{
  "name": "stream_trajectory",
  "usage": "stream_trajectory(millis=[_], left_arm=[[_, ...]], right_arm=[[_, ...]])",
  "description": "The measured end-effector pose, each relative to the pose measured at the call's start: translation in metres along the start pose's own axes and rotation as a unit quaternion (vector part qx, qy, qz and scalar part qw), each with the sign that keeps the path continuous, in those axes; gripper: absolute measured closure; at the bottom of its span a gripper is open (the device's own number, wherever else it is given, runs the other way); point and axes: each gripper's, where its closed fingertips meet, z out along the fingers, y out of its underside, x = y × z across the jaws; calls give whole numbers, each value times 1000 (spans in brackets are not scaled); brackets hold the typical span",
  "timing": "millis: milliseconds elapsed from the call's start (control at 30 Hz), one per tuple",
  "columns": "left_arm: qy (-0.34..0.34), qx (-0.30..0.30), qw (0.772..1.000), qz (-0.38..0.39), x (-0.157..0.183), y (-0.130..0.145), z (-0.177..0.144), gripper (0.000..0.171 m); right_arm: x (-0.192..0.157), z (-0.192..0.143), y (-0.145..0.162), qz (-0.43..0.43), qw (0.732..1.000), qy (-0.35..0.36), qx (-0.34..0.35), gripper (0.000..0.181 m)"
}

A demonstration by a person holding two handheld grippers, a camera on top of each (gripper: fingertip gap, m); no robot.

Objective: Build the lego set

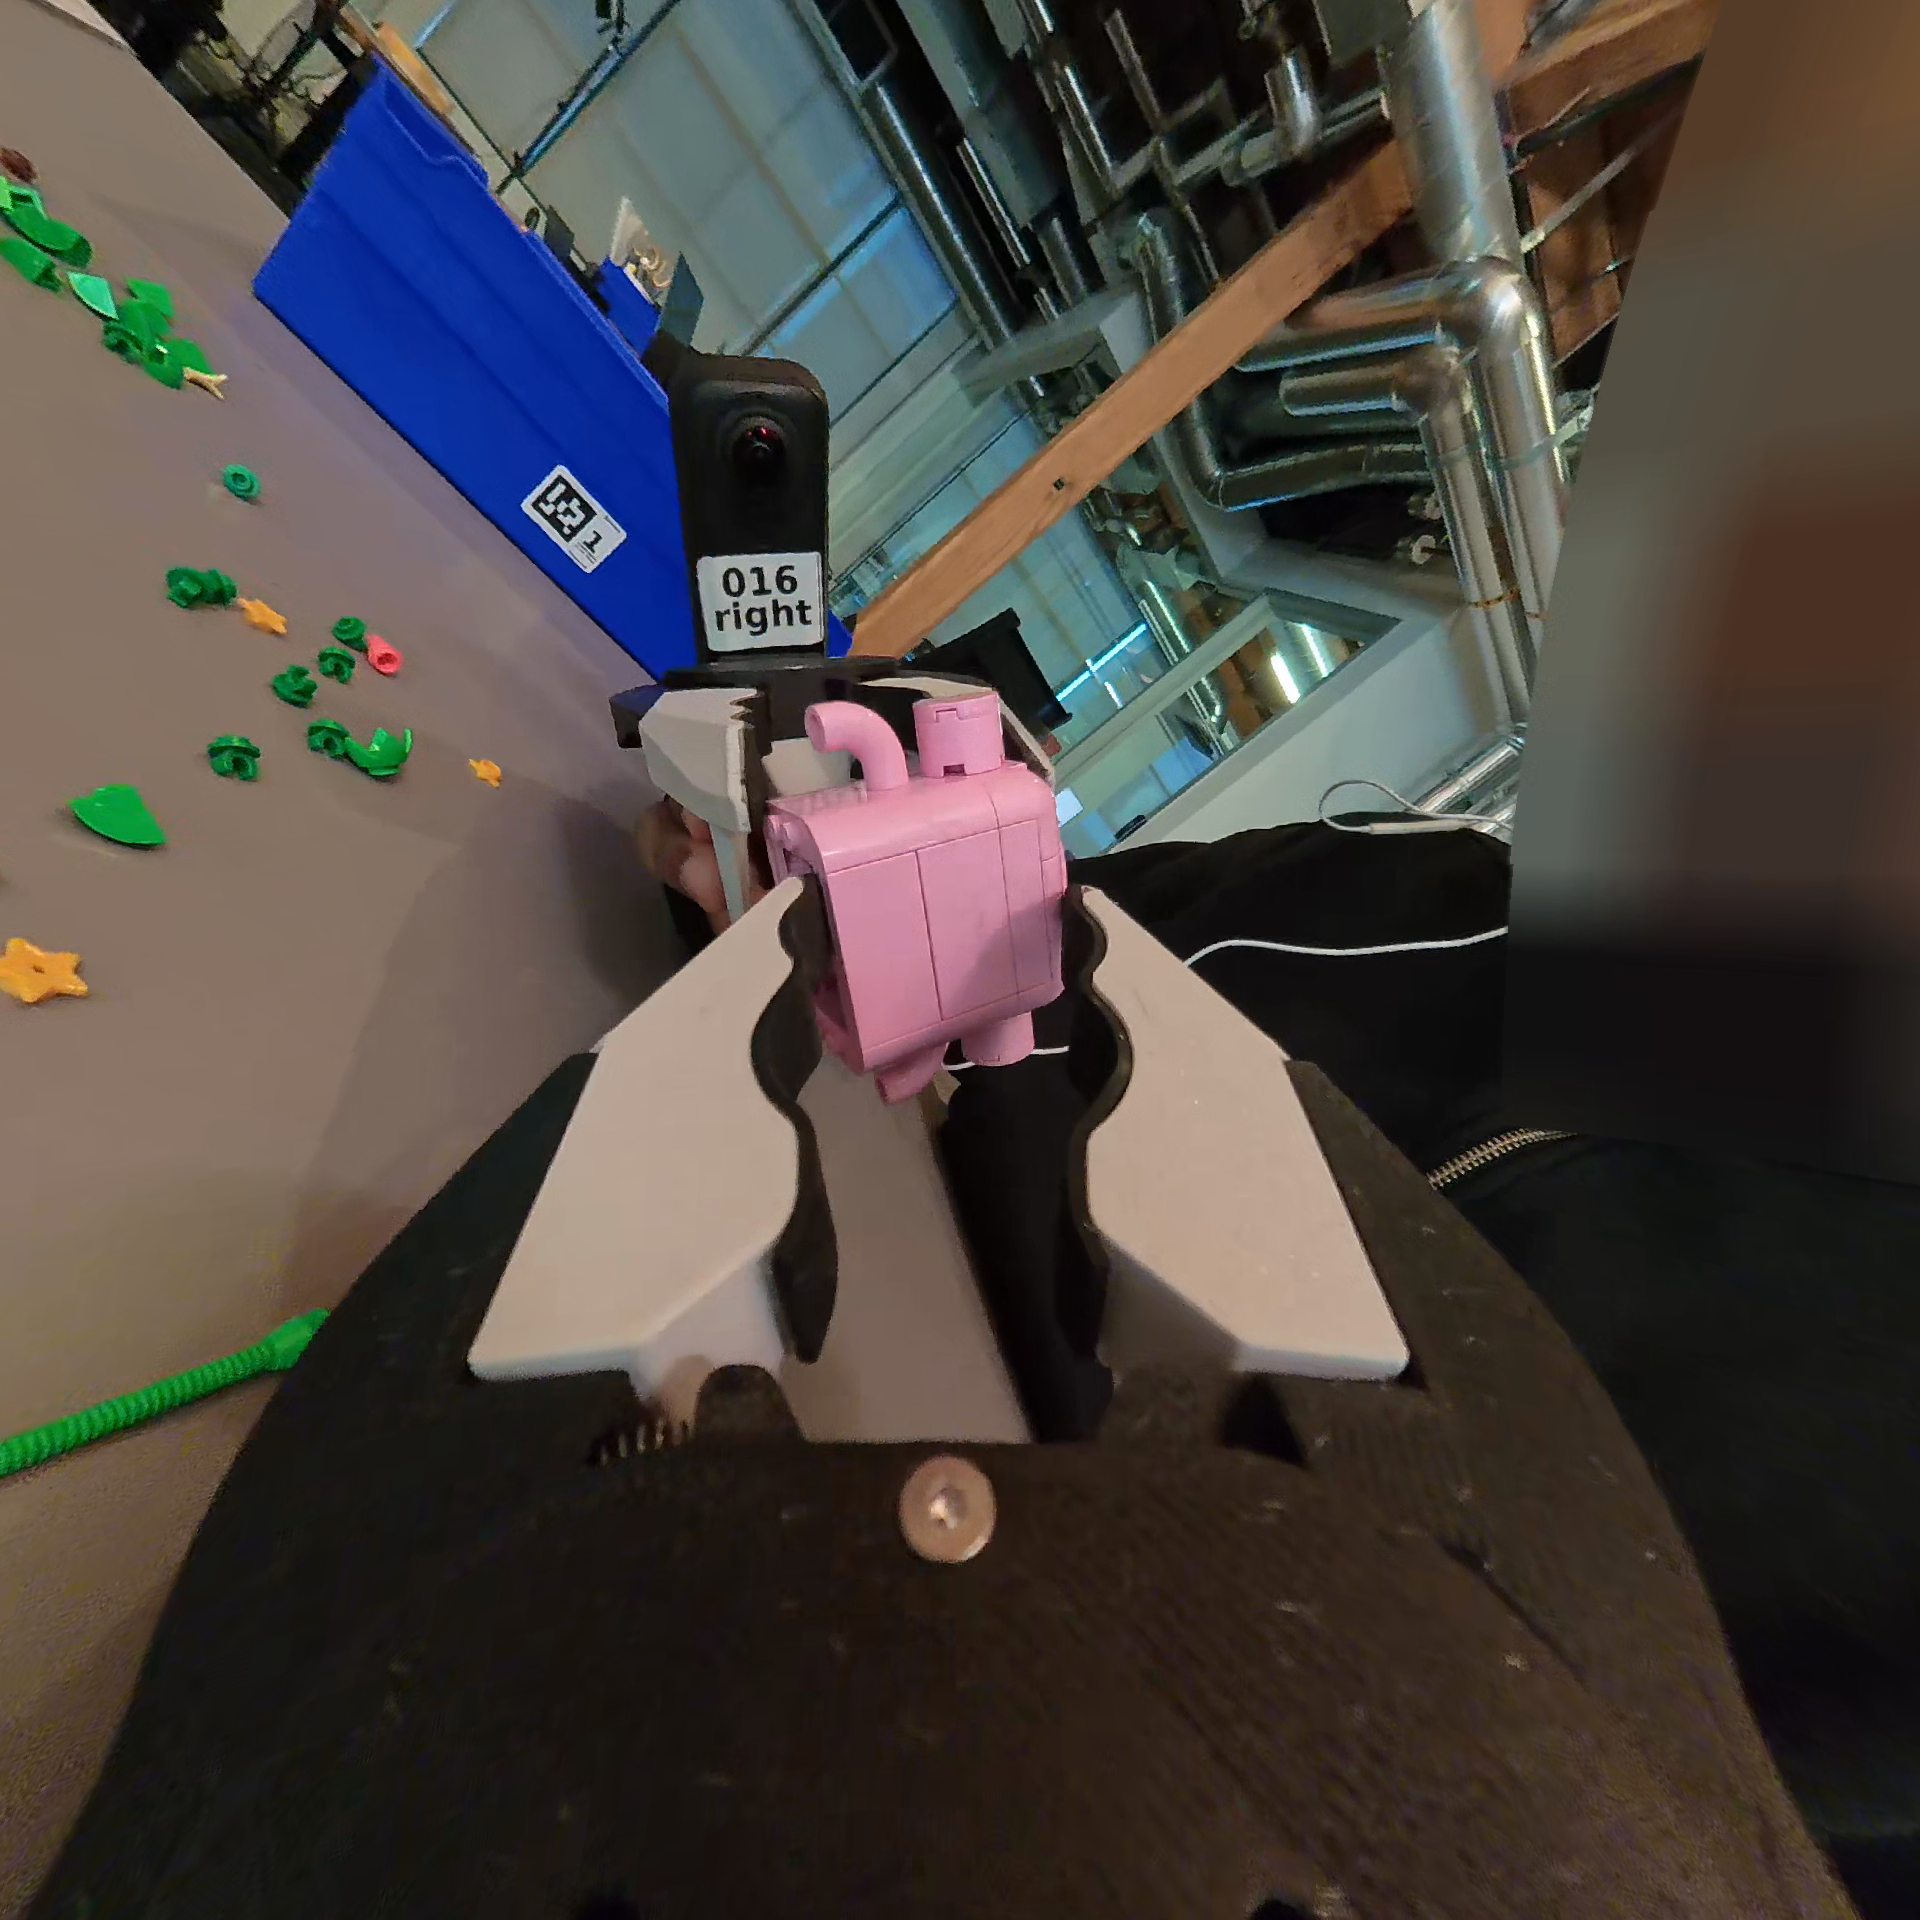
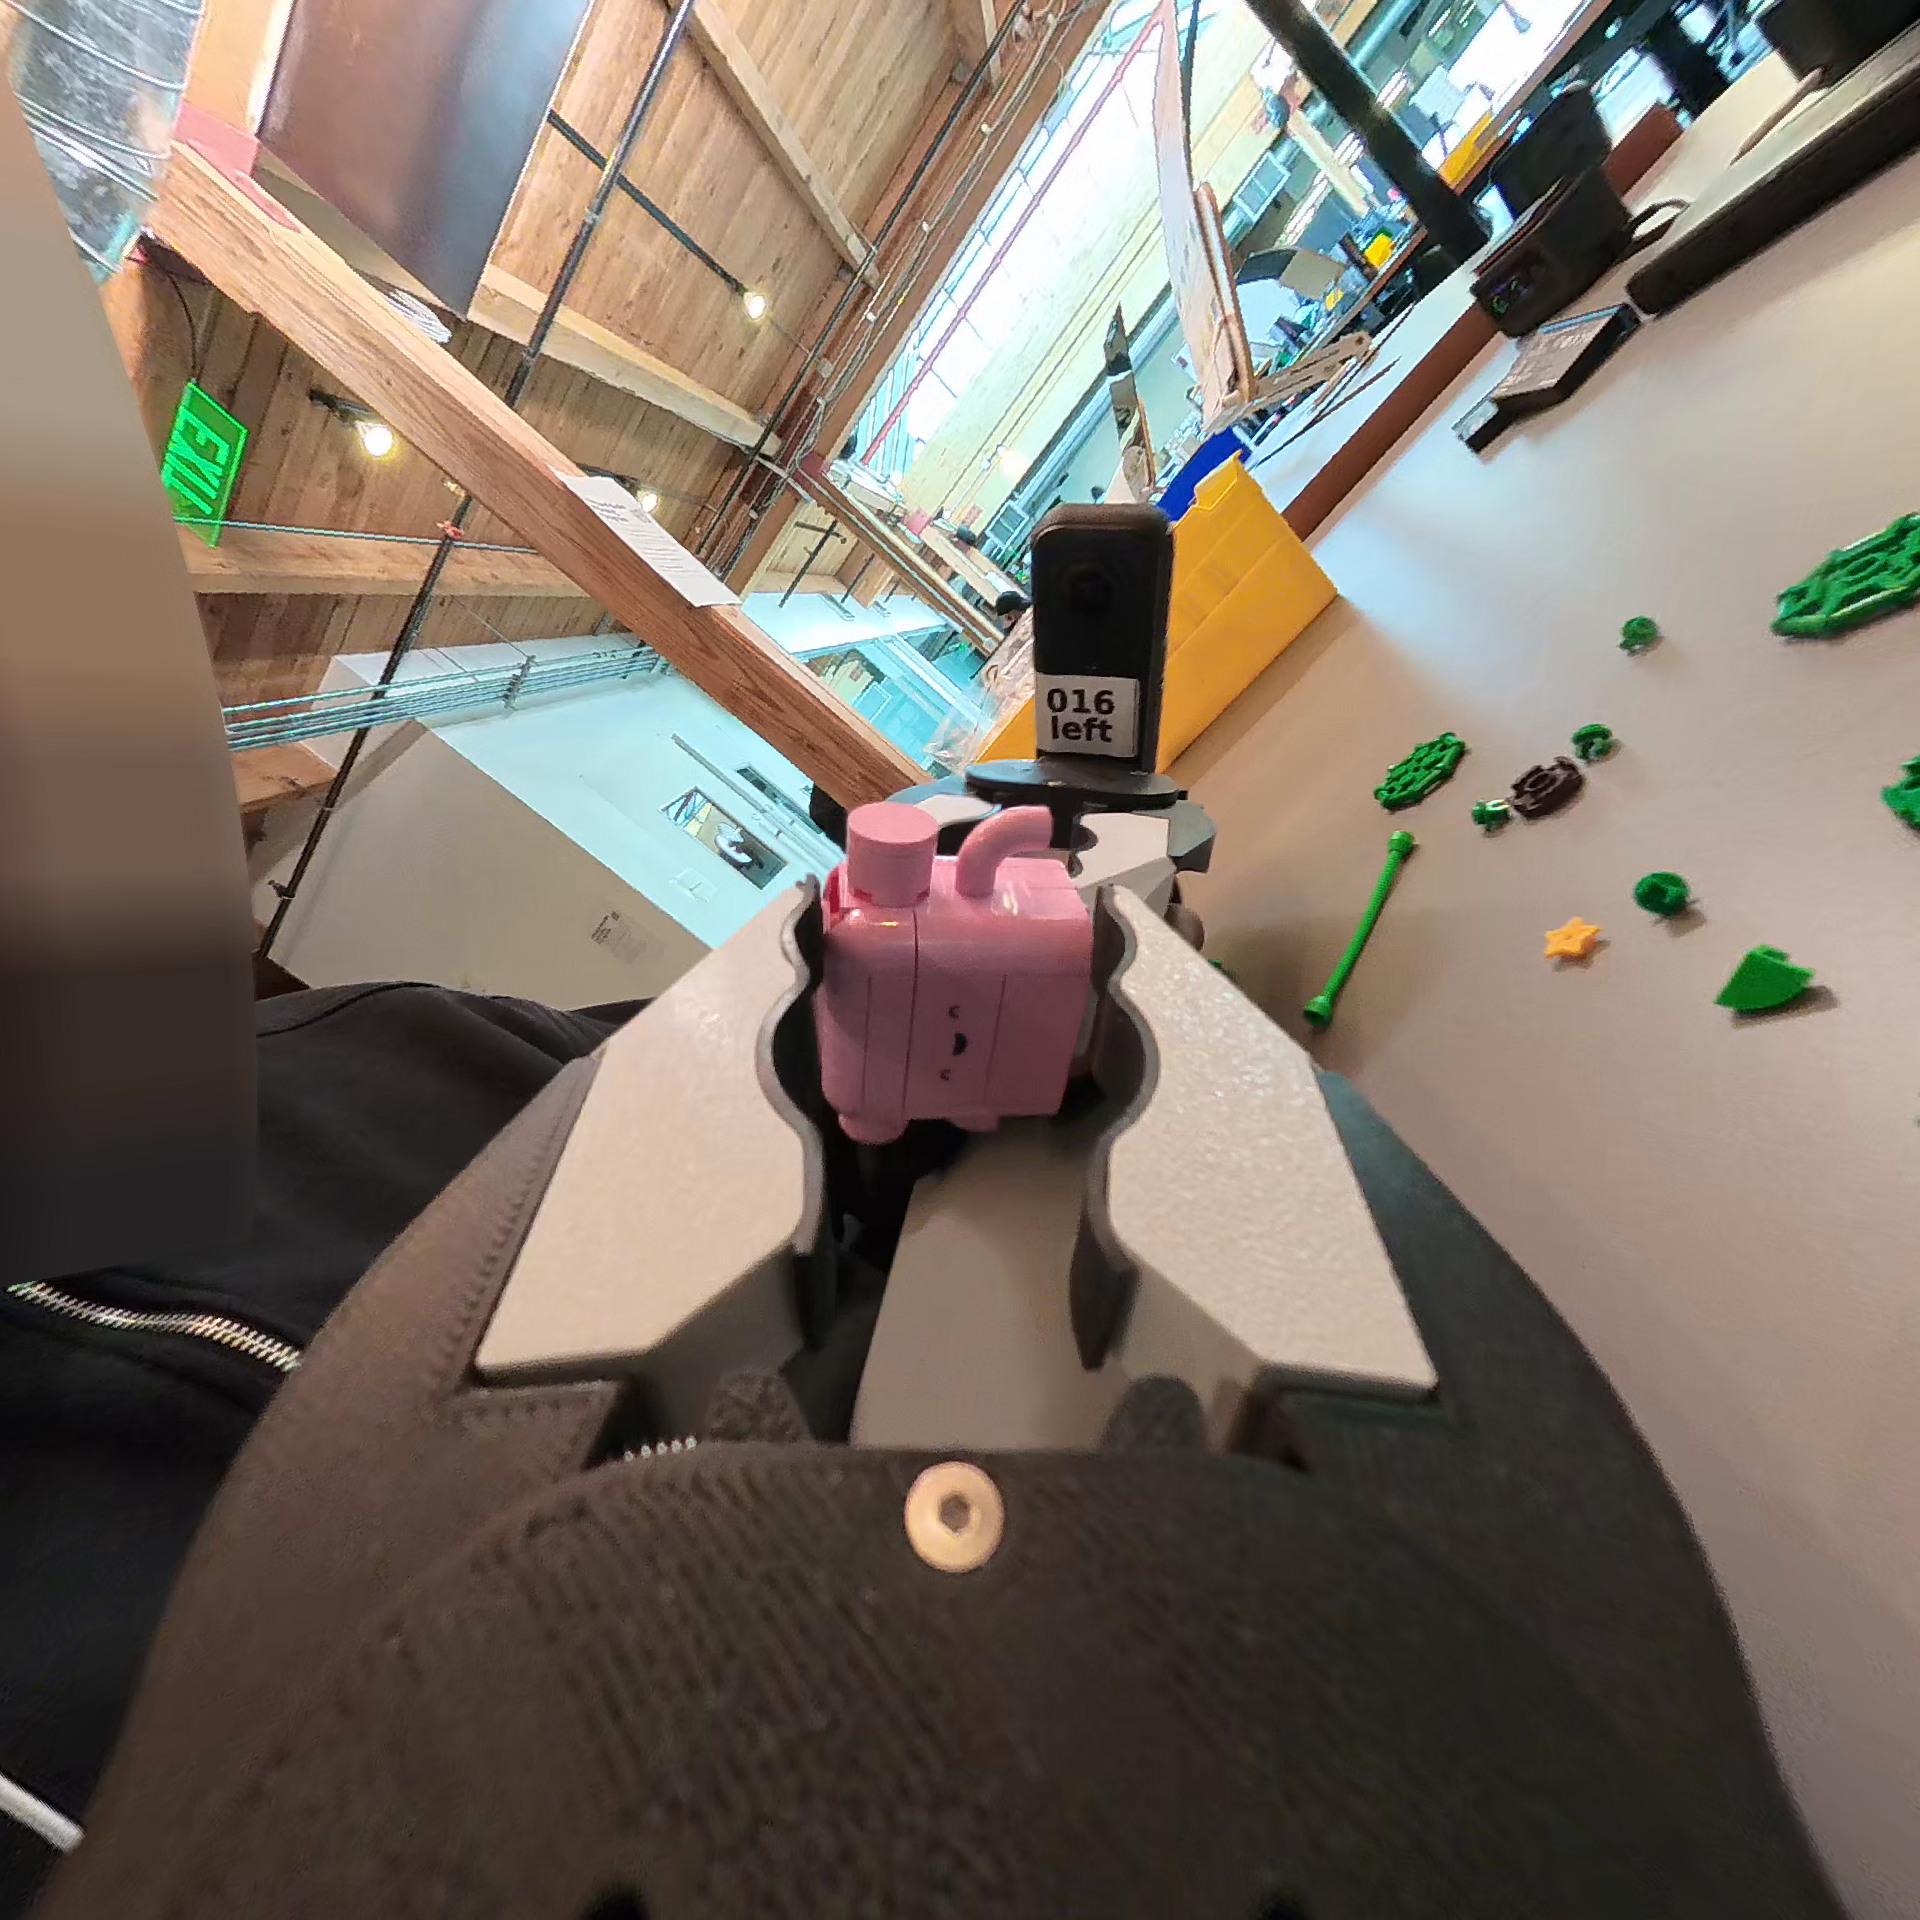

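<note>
Both tools face each other mid-air: left tool (image 1: 935,914) and right tool (image 2: 951,925) each clamp the pink block (image 1: 935,914) from opposite sides, above the bench (image 1: 343,935); loose green pieces (image 1: 353,738) well off.

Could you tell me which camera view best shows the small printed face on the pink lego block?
The right wrist view: the pink lego block turns its face side toward that camera. The left wrist view shows only the block's plain opposite side, without the face.
</note>
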Motion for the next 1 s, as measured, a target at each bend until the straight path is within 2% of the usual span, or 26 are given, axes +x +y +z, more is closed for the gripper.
stream_trajectory(millis=[267, 600, 800, 833, 867, 933, 1000], left_arm=[[-79, -39, 995, 46, -18, 12, 5, 130], [-66, -42, 997, 6, -20, 16, 6, 107], [-101, -48, 994, 3, -29, 18, 7, 123], [-111, -50, 993, -4, -32, 19, 6, 123], [-111, -49, 993, -6, -33, 19, 5, 123], [-104, -35, 994, -1, -30, 14, 4, 123], [-96, -8, 995, 1, -26, 5, 0, 124]], right_arm=[[11, -3, 0, -4, 999, 33, -5, 132], [20, -1, 10, -43, 995, 81, -50, 133], [17, 3, 18, -84, 989, 96, -77, 139], [15, 3, 18, -91, 989, 90, -80, 151], [15, 3, 18, -97, 988, 94, -79, 151], [14, 1, 12, -111, 987, 97, -64, 146], [13, -4, -1, -127, 986, 105, -32, 126]])
